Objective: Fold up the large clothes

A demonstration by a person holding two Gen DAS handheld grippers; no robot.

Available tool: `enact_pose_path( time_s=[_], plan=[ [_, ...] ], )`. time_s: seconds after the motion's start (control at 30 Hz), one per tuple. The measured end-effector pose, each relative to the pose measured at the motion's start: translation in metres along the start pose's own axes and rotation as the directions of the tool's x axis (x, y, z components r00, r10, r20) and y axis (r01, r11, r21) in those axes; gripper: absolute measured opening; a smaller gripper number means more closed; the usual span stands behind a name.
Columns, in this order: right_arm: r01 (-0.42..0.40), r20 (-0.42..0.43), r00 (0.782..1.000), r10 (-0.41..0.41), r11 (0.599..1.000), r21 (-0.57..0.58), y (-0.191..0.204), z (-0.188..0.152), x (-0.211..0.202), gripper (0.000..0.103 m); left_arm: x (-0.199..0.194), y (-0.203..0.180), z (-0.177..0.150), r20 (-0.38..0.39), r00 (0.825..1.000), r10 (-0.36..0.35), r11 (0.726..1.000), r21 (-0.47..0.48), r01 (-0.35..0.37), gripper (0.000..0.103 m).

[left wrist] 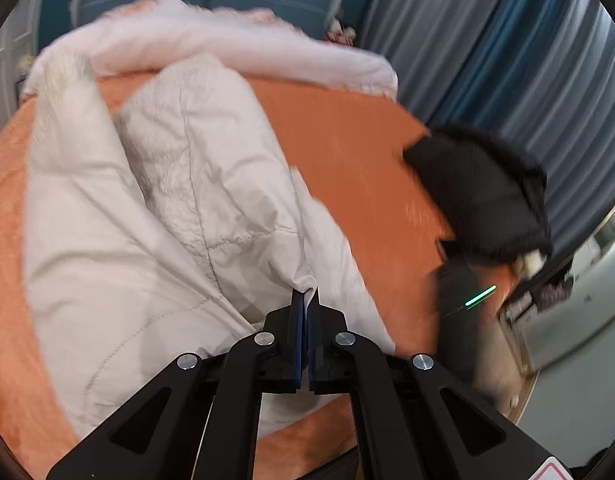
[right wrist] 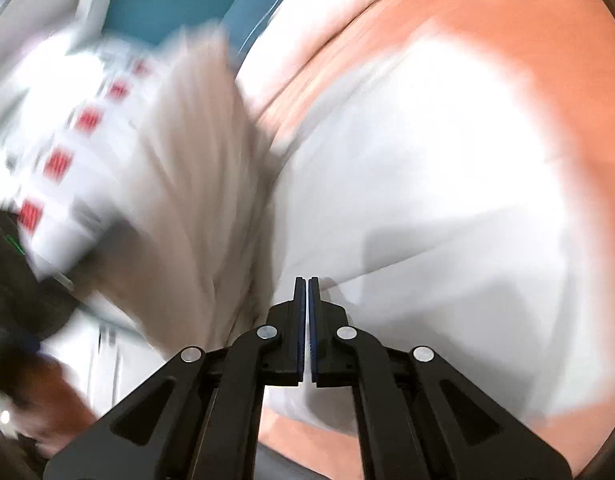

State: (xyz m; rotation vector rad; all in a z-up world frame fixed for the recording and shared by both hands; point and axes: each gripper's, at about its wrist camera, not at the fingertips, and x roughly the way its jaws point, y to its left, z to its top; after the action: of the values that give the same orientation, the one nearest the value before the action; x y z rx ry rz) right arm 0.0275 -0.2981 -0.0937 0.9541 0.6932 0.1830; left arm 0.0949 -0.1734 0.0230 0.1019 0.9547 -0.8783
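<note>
Right now we have the left tool pinched together on a gathered fold of the white padded coat, the cloth bunched right at its tips. From that pinch the coat runs away from us and towards the head of the bed, its long axis lying roughly from the foot edge up to the pale pink blanket heaped along the far edge. Most of the coat's bulk lies to the left of the left tool, on the orange bed cover.

In the right wrist view the right tool has its two sides drawn together with only a thin gap. The frame is badly blurred, so we cannot tell whether any cloth sits between them; the white coat fills the space just ahead and to its right.

We judge the left tool the one that governs the coming fold: it holds an edge at the near end, and the coat stretches ahead, so carrying that edge forward along the long axis would lay it over the body. A black garment sits at the right edge of the bed, well apart.
</note>
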Motion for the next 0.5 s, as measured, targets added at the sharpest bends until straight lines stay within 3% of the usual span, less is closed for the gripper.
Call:
enact_pose_path(
  time_s=[0.13, 0.23, 0.3, 0.37, 0.43, 0.5],
  plan=[
    [0.082, 0.145, 0.986, -0.078, 0.996, -0.021, -0.003, 0.028, -0.077, 0.001, 0.052, -0.019, -0.022, -0.099, 0.995, 0.006, 0.999, 0.048, -0.001, 0.0],
    [0.112, 0.141, 0.985, -0.096, 0.987, -0.114, 0.023, 0.042, -0.094, 0.006, 0.079, -0.019, -0.041, -0.136, 0.99, 0.035, 0.999, 0.043, -0.03, 0.0],
    [0.111, 0.089, 0.991, -0.095, 0.975, -0.19, 0.049, 0.06, -0.083, 0.028, 0.084, -0.016, -0.046, -0.131, 0.99, 0.048, 0.999, 0.03, -0.044, 0.0],
    [0.109, 0.023, 0.994, -0.107, 0.955, -0.275, 0.075, 0.083, -0.054, 0.04, 0.083, -0.016, -0.047, -0.125, 0.991, 0.052, 0.998, 0.027, -0.049, 0.0],
    [0.086, -0.034, 0.994, -0.104, 0.934, -0.346, 0.096, 0.099, -0.022, 0.041, 0.08, -0.017, -0.046, -0.125, 0.991, 0.056, 0.998, 0.029, -0.053, 0.0],
    [0.044, -0.107, 0.99, -0.089, 0.929, -0.366, 0.111, 0.109, 0.003, 0.05, 0.078, -0.019, -0.045, -0.119, 0.991, 0.058, 0.998, 0.029, -0.055, 0.0]
  ],
)
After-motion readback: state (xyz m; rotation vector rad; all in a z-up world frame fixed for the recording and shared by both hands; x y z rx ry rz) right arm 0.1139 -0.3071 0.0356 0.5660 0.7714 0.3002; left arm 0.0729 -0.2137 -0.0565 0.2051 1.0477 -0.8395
